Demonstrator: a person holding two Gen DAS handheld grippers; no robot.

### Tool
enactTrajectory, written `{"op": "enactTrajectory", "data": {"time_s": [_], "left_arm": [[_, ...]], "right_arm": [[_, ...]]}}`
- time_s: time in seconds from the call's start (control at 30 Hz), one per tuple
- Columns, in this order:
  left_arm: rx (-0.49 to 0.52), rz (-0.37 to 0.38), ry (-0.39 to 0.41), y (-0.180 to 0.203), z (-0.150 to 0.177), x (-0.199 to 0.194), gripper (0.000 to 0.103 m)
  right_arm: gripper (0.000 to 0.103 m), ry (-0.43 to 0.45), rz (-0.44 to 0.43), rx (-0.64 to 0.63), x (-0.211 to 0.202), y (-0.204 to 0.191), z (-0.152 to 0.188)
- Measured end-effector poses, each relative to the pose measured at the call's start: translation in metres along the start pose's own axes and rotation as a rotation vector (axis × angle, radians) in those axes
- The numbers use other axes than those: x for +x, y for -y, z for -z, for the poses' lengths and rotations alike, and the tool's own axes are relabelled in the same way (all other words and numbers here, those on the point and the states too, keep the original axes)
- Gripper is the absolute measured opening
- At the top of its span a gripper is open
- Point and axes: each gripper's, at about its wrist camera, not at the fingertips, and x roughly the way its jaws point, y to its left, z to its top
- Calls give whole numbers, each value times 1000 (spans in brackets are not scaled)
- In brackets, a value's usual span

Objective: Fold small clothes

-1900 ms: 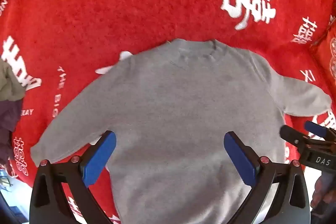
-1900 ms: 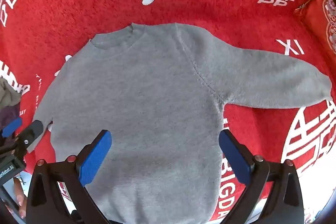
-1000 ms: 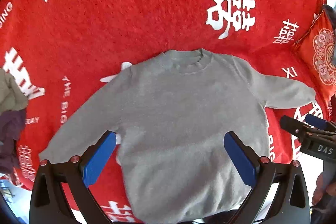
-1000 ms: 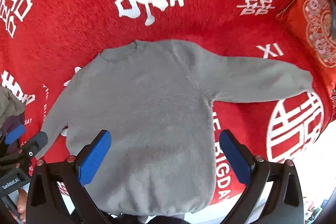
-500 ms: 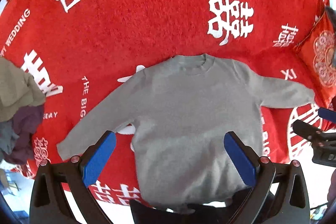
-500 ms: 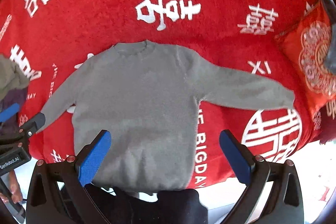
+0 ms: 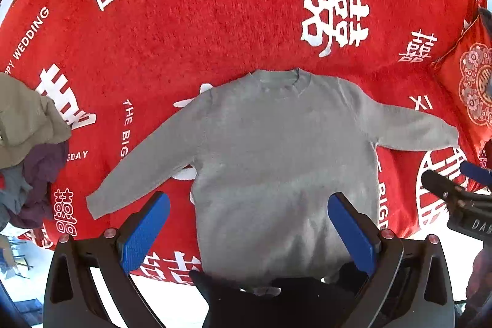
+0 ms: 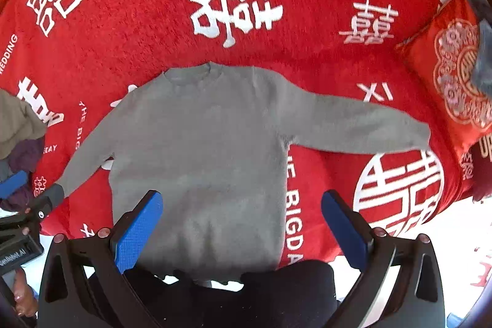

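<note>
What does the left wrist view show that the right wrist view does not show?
Only the left wrist view shows the whole left cuff and the larger part of the clothes pile. Only the right wrist view shows the full red cushion with a grey thing on it, and a hand at the lower left. Both show the grey sweater spread flat on the red blanket, and both grippers open: left gripper, right gripper.
</note>
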Motion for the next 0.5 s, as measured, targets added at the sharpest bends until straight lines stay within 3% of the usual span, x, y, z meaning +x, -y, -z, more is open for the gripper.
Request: {"op": "enactTrajectory", "data": {"time_s": [0.5], "left_arm": [[6, -5, -4, -2, 3, -3, 103]], "right_arm": [[103, 12, 37, 22, -5, 8, 10]]}}
